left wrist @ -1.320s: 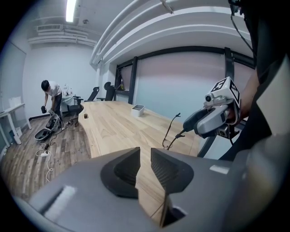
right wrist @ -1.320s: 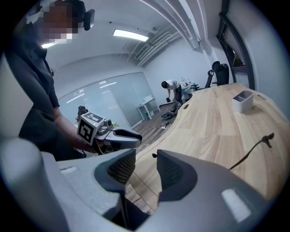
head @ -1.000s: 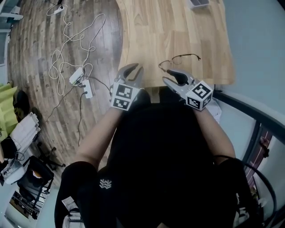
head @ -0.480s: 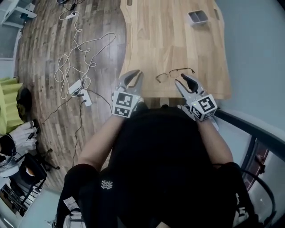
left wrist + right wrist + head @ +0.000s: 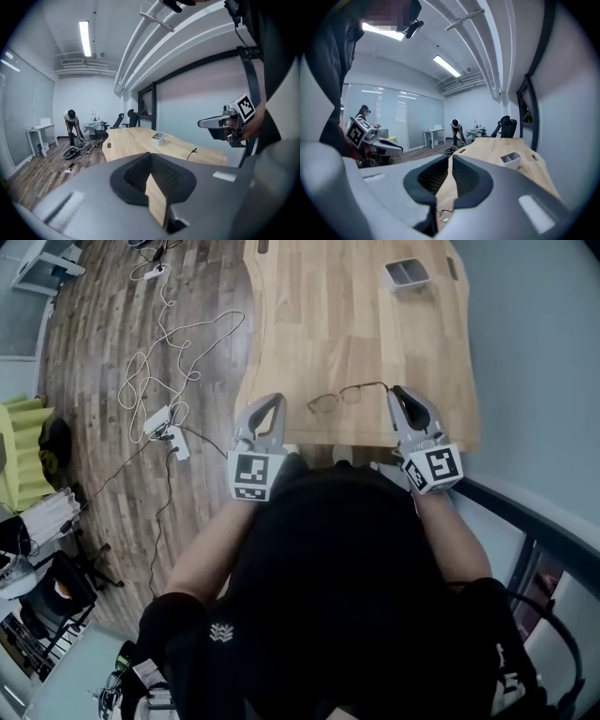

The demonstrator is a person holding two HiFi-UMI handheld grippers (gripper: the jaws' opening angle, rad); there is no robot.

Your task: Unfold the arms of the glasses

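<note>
Thin wire-framed glasses (image 5: 347,395) lie on the wooden table (image 5: 356,315) close to its near edge. In the head view my right gripper (image 5: 403,395) is at their right end. Its jaws have just been closing and stand a narrow slit apart, with nothing between the pads. Through that slit the glasses (image 5: 440,214) show low down on the table. My left gripper (image 5: 270,401) hovers left of the glasses, apart from them, jaws shut on nothing. In the left gripper view a dark arm tip of the glasses (image 5: 192,153) pokes up off the table. I cannot tell whether the arms are folded.
A small white divided tray (image 5: 407,274) sits at the table's far end. White cables and a power strip (image 5: 169,418) lie on the wood floor to the left. A dark window frame (image 5: 525,502) runs along the right. A person (image 5: 71,123) bends over far back.
My left gripper's jaws have come together. My right gripper has swung out to the glasses' right end and its jaws have narrowed from wide open to a slit. Both grippers rose.
</note>
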